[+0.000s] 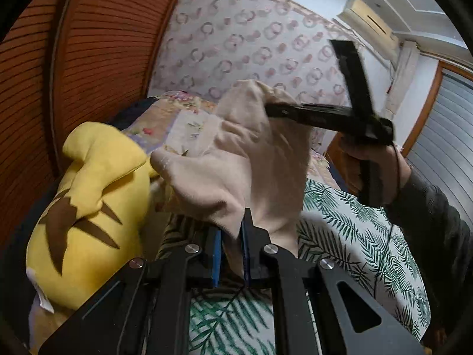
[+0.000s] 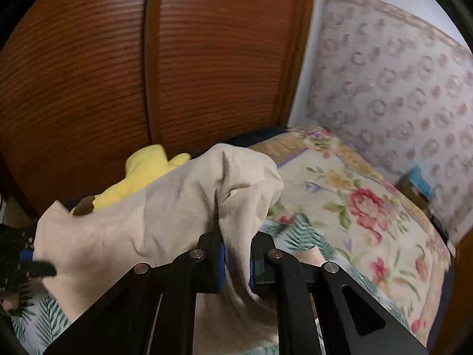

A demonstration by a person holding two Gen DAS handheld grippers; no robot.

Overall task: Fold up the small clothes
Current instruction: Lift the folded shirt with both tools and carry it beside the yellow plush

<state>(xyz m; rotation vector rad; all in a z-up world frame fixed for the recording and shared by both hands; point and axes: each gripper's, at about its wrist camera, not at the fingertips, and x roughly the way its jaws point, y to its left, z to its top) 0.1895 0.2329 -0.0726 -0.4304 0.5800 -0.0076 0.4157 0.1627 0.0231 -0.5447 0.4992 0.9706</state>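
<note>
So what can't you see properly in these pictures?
- Beige cotton garment: bunched between both claws, so its type is unclear in either view.
- Yellow plush toy: mostly hidden behind the garment in the right wrist view.
- Small blue object by the wallpapered wall: blurred, too small to name.
- Right claw: blurred in the left wrist view.

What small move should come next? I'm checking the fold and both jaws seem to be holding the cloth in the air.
Probably lower the beige cotton garment onto the palm-leaf bedsheet to spread it flat. The left gripper and right gripper pinch it bunched, off the bed.
</note>
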